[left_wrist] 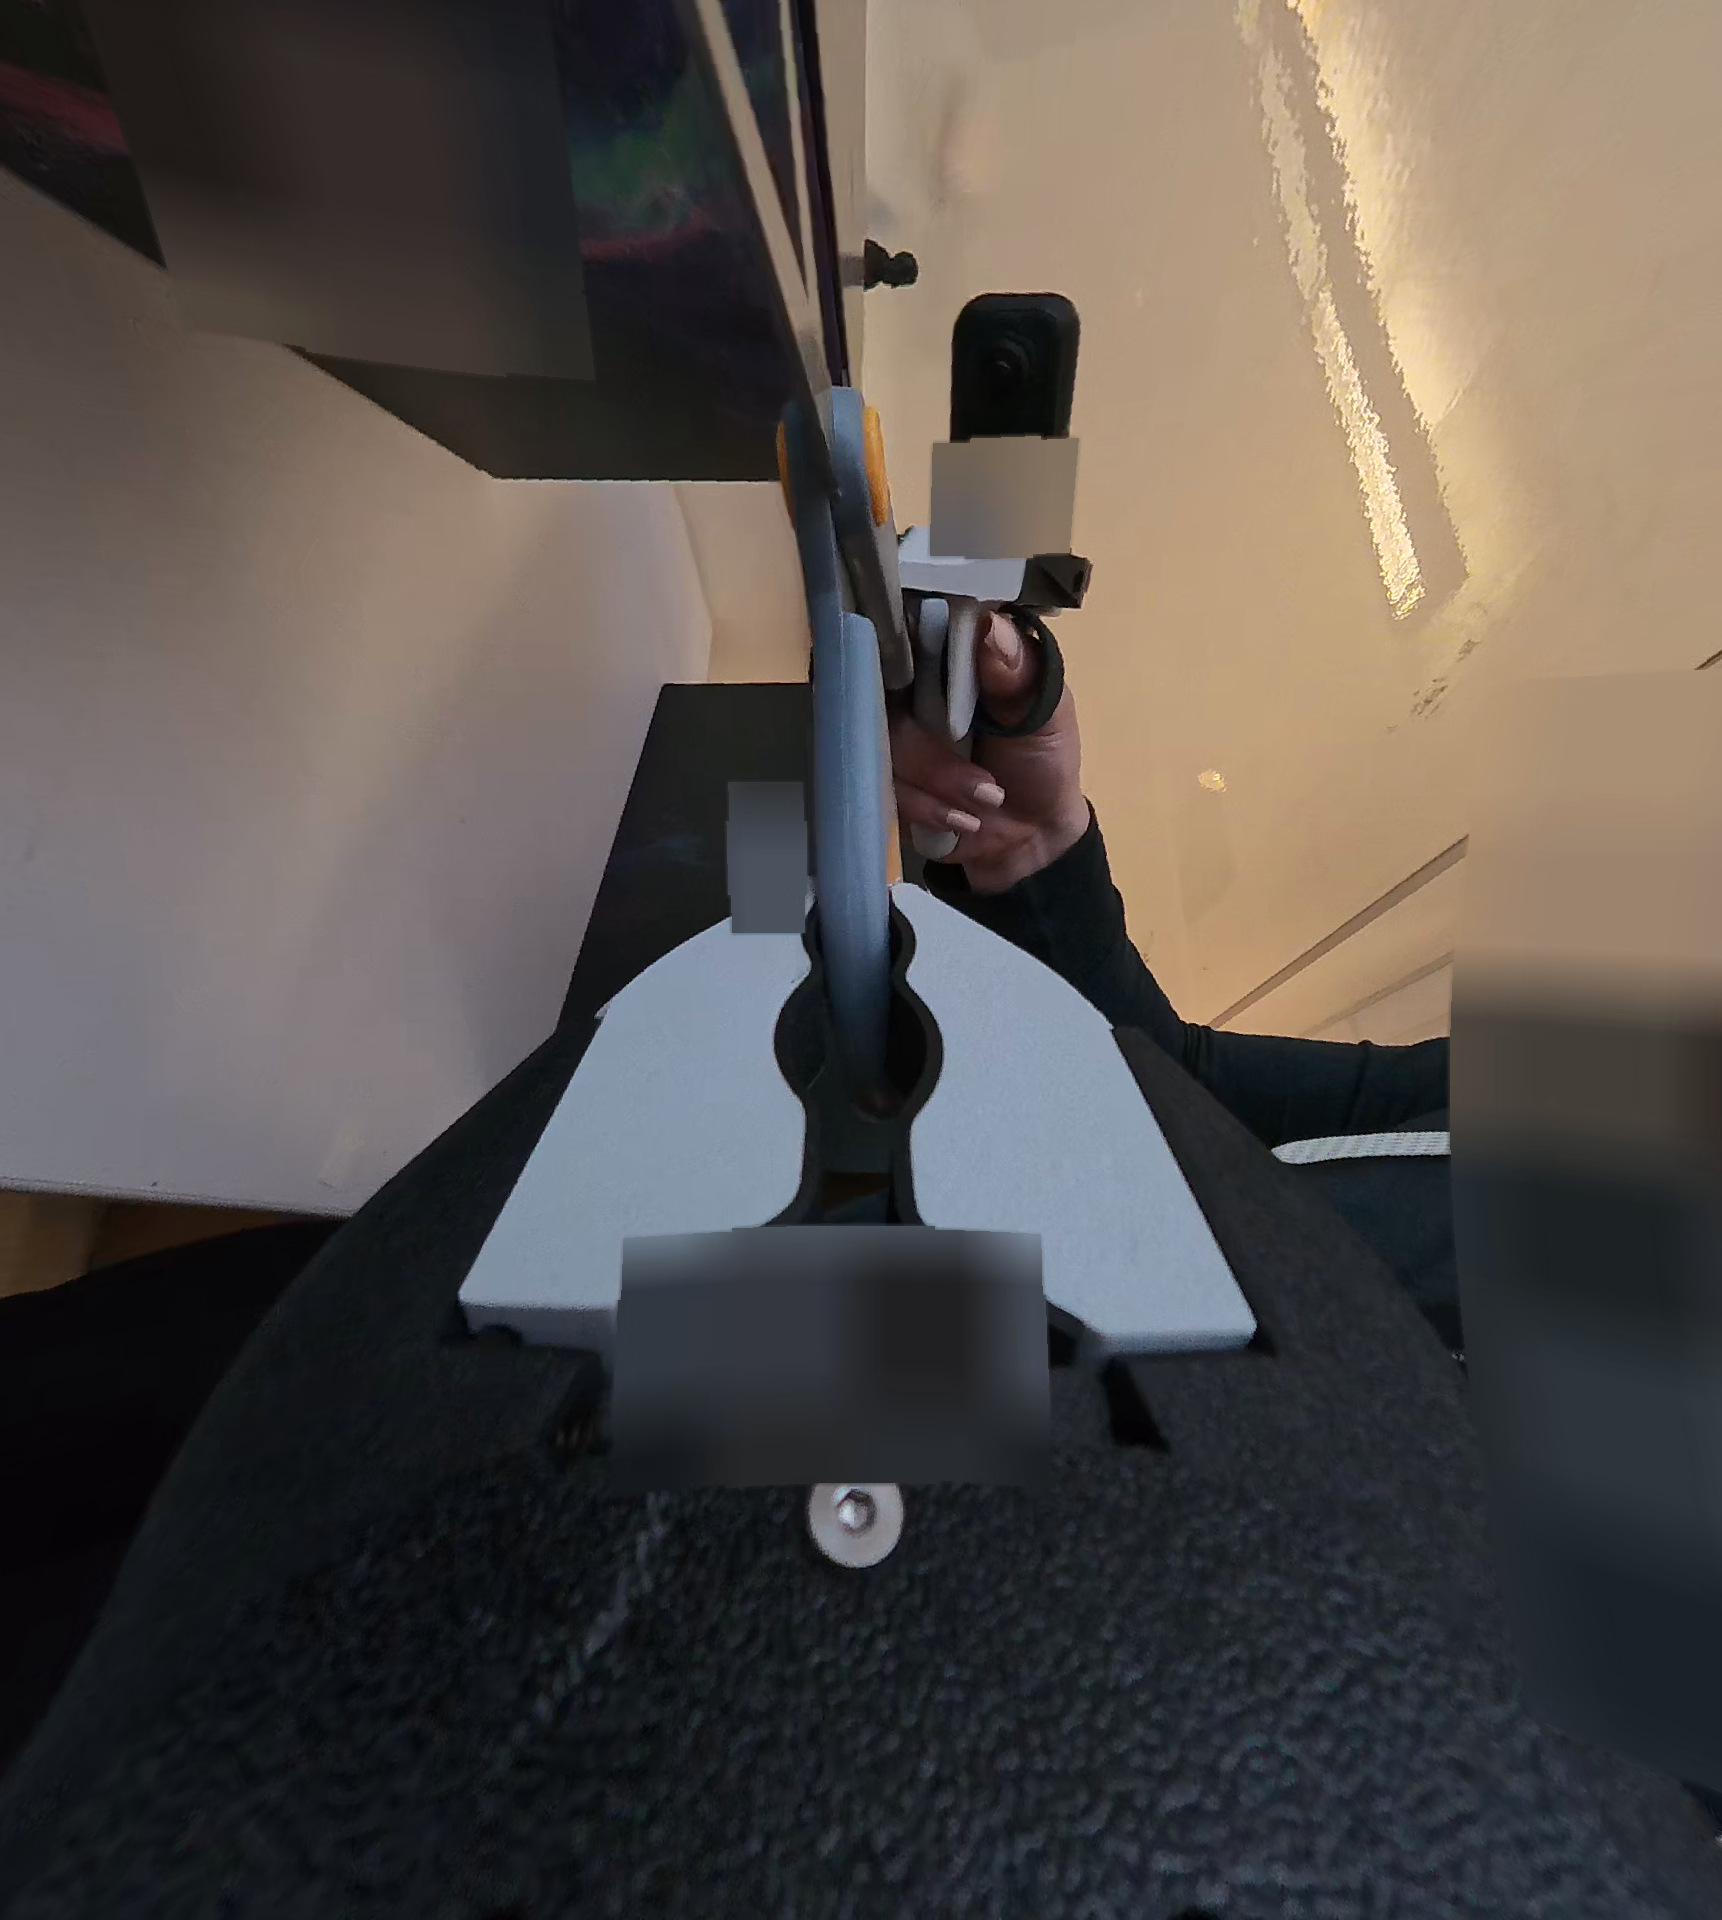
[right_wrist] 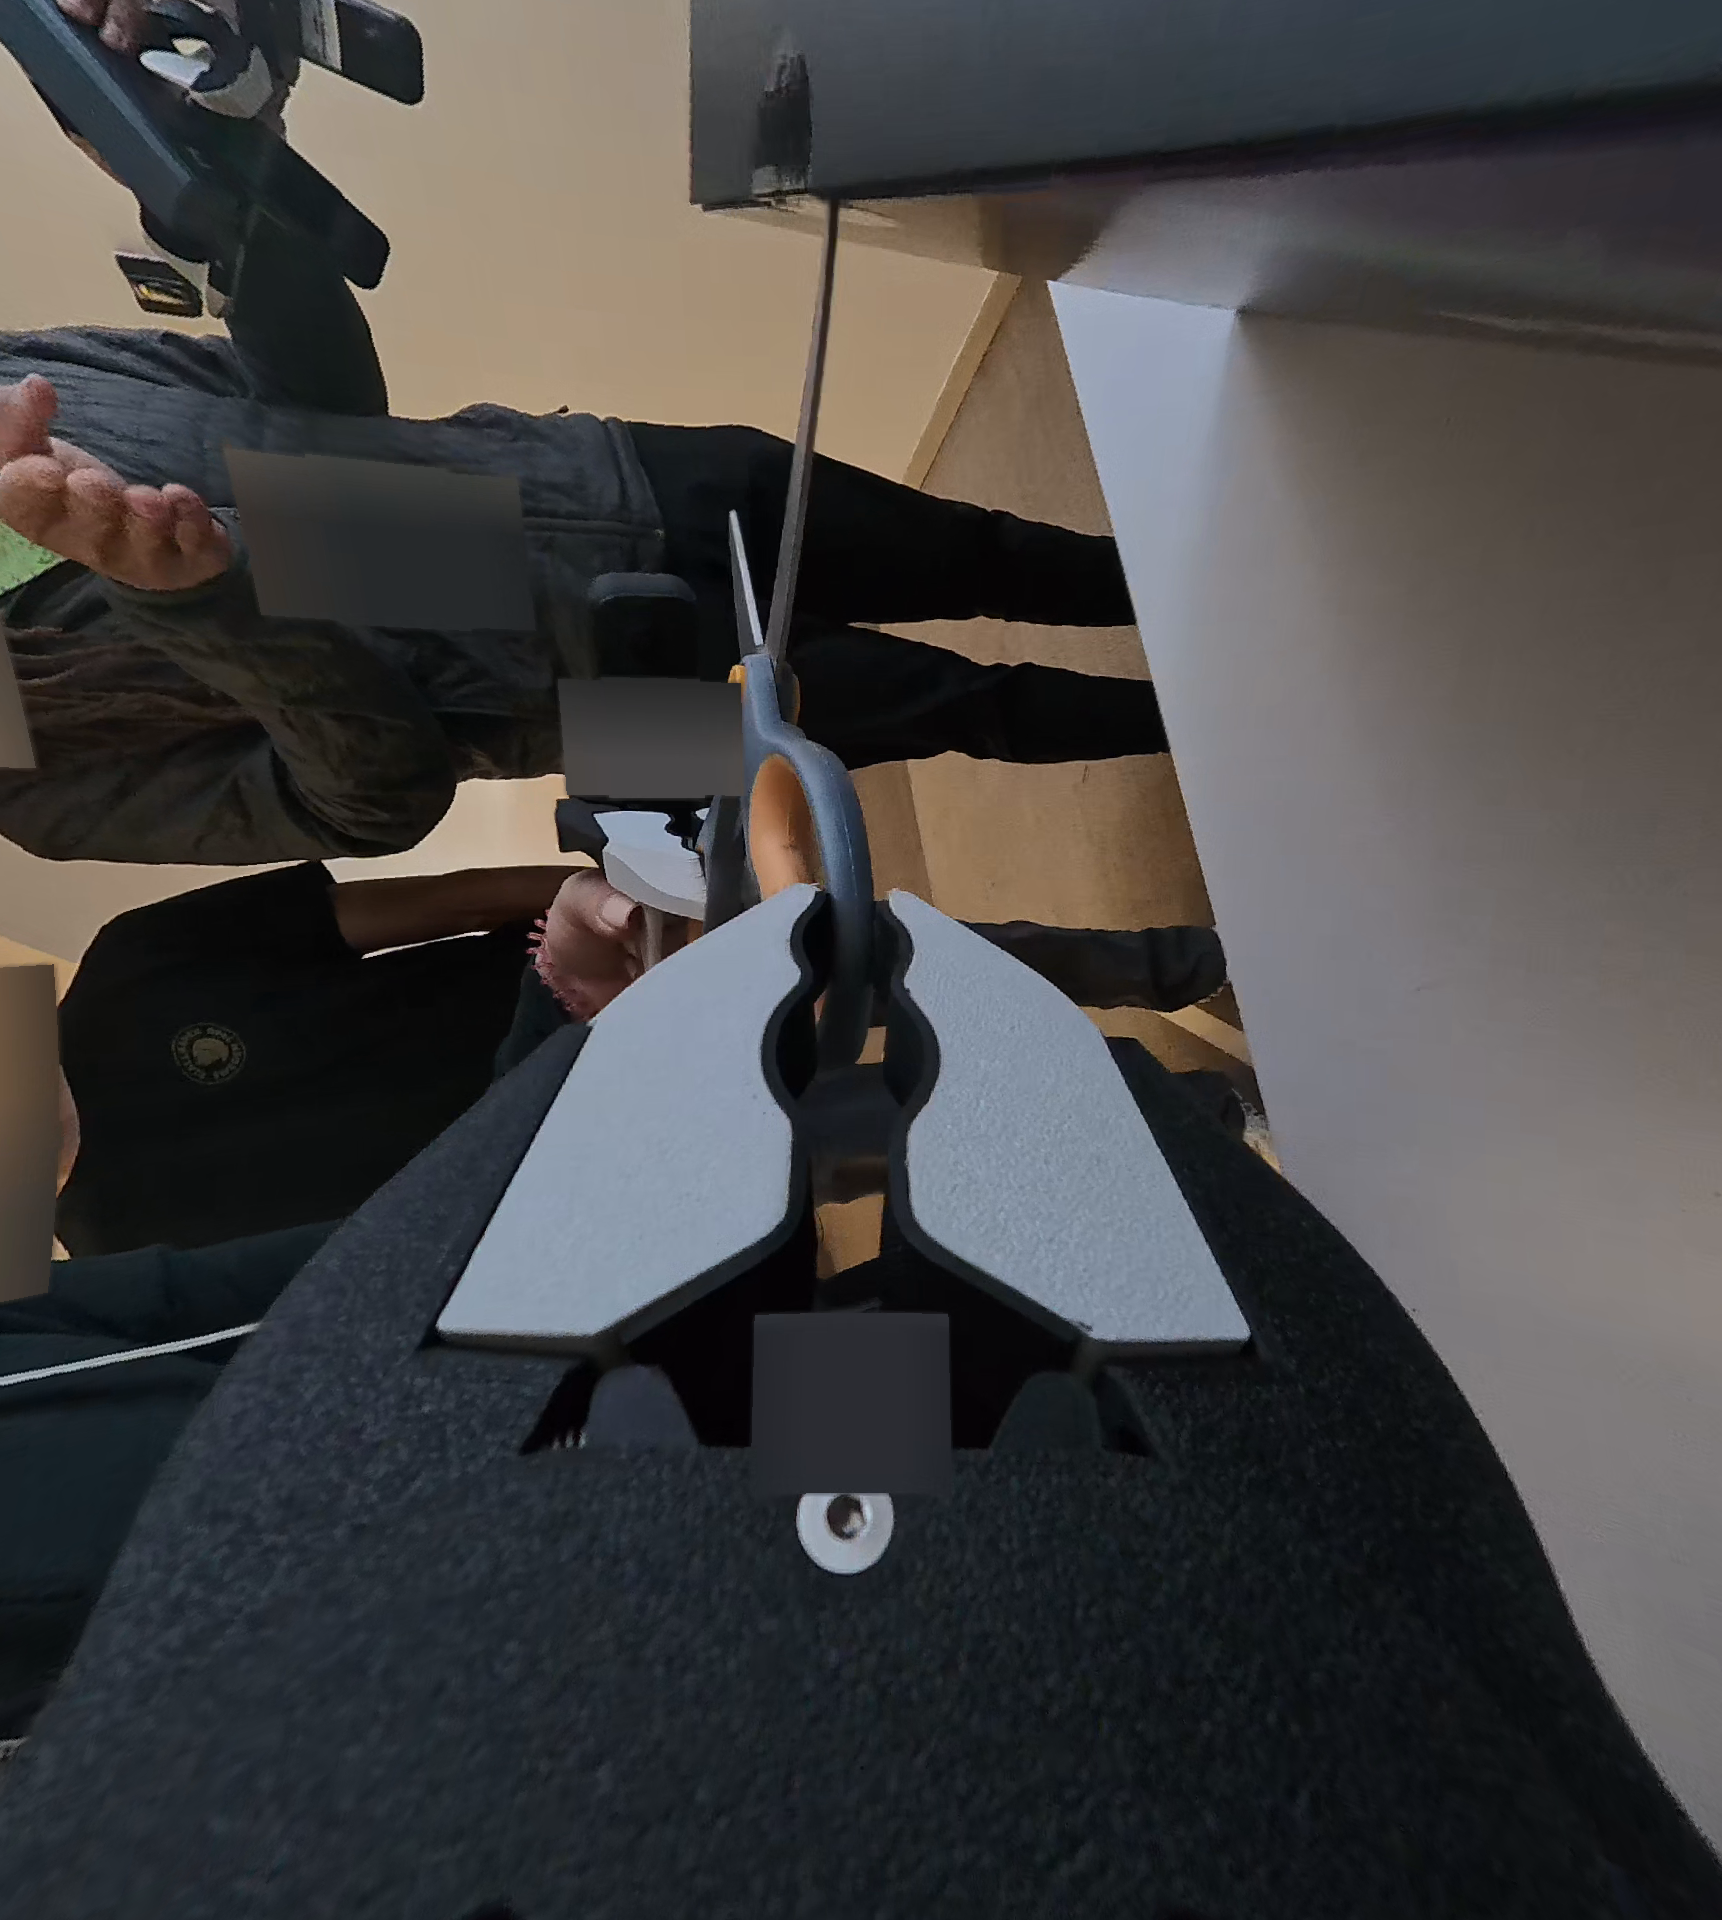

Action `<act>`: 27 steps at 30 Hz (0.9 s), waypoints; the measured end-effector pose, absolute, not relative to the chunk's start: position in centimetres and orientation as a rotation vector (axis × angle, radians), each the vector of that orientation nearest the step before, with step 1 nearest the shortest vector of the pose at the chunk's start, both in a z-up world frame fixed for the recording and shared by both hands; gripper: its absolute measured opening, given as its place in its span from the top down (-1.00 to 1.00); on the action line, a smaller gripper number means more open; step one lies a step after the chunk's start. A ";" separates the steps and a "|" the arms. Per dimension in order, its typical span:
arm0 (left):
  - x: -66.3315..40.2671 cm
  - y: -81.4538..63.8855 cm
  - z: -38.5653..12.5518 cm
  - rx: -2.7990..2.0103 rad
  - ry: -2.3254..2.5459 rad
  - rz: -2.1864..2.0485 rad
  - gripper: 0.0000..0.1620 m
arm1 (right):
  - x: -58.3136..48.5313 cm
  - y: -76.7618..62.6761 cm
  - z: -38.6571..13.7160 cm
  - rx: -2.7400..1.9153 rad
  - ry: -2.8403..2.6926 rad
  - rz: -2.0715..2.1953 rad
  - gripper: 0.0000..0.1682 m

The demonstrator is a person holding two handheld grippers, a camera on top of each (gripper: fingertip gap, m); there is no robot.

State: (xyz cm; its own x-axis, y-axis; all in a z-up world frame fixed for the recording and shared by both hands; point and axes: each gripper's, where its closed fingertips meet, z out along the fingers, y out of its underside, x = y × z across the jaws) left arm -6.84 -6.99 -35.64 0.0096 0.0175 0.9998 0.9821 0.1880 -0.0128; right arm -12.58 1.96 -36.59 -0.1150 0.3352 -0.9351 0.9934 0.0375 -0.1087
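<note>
Both tongs (left_wrist: 859,935) (right_wrist: 852,914) clamp scissors (right_wrist: 805,790) handles between fingertips.

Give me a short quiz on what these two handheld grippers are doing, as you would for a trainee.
1. True or false: the right gripper is empty.
2. What colour lines the inside of the handle loop of the scissors, as the right wrist view shows it?
3. What is the left gripper shut on? A) a cup B) a grey handle loop of the scissors C) nothing

Key:
1. False. Its fingers are shut on a handle loop of the scissors.
2. Orange.
3. B.
</note>
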 end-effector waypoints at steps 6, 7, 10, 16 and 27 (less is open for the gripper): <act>-7.0 -7.1 -35.6 -1.069 -1.295 -1.044 0.93 | -13.2 1.8 -36.3 1.403 1.522 -1.110 0.92; -7.0 -7.1 -35.7 -1.068 -1.295 -1.045 0.93 | -13.2 1.8 -36.3 1.404 1.511 -1.109 0.92; -7.0 -6.8 -35.6 -1.073 -1.288 -1.051 0.93 | -12.9 2.0 -36.1 1.402 1.508 -1.103 0.91; -6.6 -6.5 -36.1 -1.056 -1.301 -1.061 0.93 | -12.7 2.1 -36.6 1.407 1.502 -1.092 0.91; -6.7 -6.7 -35.9 -1.055 -1.299 -1.050 0.93 | -12.8 1.9 -36.4 1.400 1.498 -1.100 0.91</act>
State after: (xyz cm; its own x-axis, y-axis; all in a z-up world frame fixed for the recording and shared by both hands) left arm -6.70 -6.72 -35.93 0.0038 0.0009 1.0000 0.9780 0.2084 -0.0039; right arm -12.85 1.94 -36.40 -0.0759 0.3088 -0.9481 0.9971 0.0128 -0.0757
